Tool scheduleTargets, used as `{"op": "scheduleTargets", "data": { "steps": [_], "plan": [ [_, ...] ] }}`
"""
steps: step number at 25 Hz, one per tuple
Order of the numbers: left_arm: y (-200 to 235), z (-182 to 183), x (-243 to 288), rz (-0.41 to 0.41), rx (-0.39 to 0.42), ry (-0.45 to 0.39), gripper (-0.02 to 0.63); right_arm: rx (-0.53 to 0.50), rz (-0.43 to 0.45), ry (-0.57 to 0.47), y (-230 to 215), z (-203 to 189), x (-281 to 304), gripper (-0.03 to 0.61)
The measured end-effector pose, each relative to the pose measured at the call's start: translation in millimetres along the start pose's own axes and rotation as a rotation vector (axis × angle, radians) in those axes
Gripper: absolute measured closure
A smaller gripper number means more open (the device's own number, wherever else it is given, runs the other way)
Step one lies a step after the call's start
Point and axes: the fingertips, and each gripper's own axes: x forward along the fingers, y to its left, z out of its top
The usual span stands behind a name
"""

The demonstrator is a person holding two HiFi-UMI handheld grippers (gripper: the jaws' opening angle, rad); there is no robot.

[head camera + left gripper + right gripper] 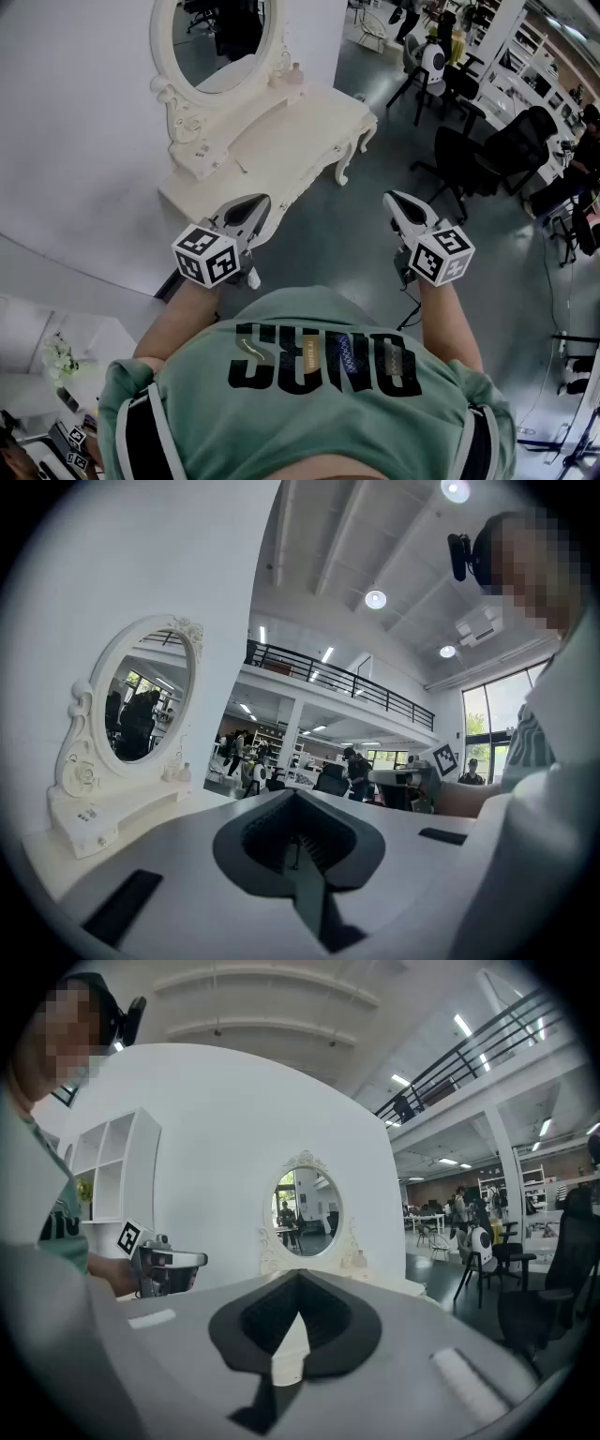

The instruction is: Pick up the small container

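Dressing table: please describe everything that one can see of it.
The dressing table is cream white and looks like painted wood, with carved edges and curved legs. It stands upright on the grey floor, against the white wall. An oval mirror in a scrolled frame rises from its back. A small container stands on its top, beside the frame.

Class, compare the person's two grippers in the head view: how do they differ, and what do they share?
The left gripper overlaps the near edge of the white dressing table; the right gripper shows against the grey floor. The left gripper angles rightward and the right gripper leftward, so their tips converge. Both have their jaws together and hold nothing.
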Motion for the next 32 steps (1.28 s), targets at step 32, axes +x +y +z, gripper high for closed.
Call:
{"op": "scheduleTargets", "data": {
  "steps": [32],
  "plan": [
    [-53.6,-9.5,61.5,-0.018,0.008,-0.010,0.615,-0.003,-0.021,-0.016,-62.3,4.5,-49.3,0.571]
  ]
}}
